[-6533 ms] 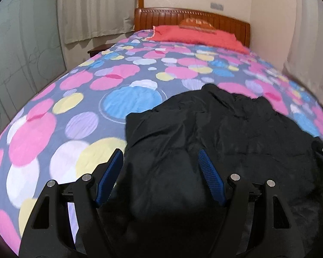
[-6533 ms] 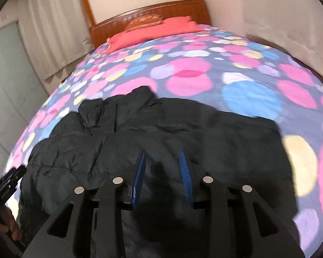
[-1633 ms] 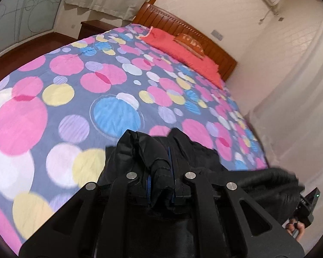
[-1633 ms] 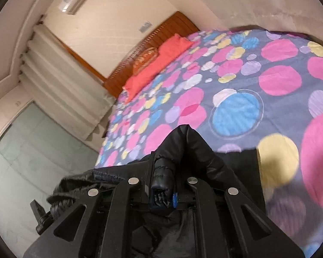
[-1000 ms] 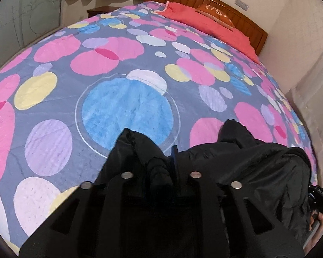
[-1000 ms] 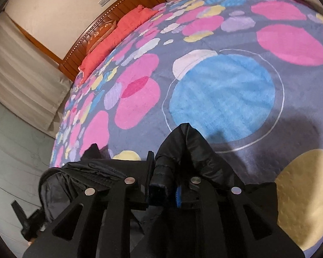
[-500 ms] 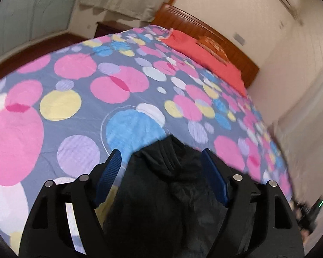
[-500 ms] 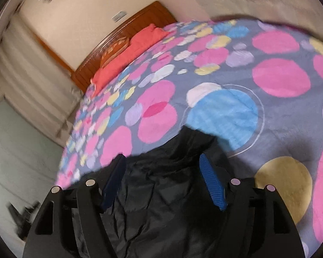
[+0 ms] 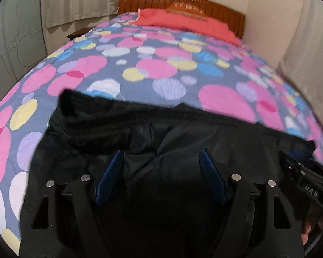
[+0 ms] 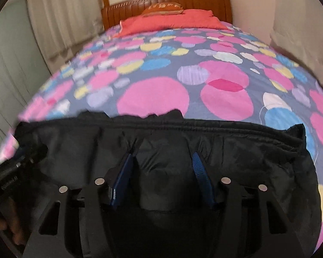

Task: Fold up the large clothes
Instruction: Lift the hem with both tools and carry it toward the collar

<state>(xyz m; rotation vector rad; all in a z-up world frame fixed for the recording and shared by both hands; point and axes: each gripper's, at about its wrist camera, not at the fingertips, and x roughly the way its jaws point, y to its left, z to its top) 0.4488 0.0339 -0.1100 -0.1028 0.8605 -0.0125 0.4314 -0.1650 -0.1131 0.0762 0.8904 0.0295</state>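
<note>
A black puffer jacket [image 9: 183, 133] lies folded on the spotted bedspread [image 9: 157, 68], its far edge a straight seam running across both views. My left gripper [image 9: 161, 151] hovers open over the jacket's near part, and nothing is pinched between its blue pads [image 9: 109, 178]. In the right wrist view the same jacket [image 10: 236, 150] fills the lower half. My right gripper [image 10: 162, 154] is over it with the jaws closing; a puffed fold of fabric rises between the pads [image 10: 201, 172], which do not press on it. Each gripper shows at the edge of the other's view.
The bed runs on to a red pillow [image 9: 183, 21] and a wooden headboard [image 9: 183, 0]. Beside the bed on the left are a curtain [image 9: 79, 0] and a nightstand [image 9: 79, 32]; a wall [image 10: 301, 21] is close on the right. A person's hand [image 9: 312, 225] holds the right gripper.
Both grippers were shut on the jacket's lifted edge; they have let go, opened and drawn back toward me. The jacket now lies flat, folded over. The right jaws have narrowed since half a second ago.
</note>
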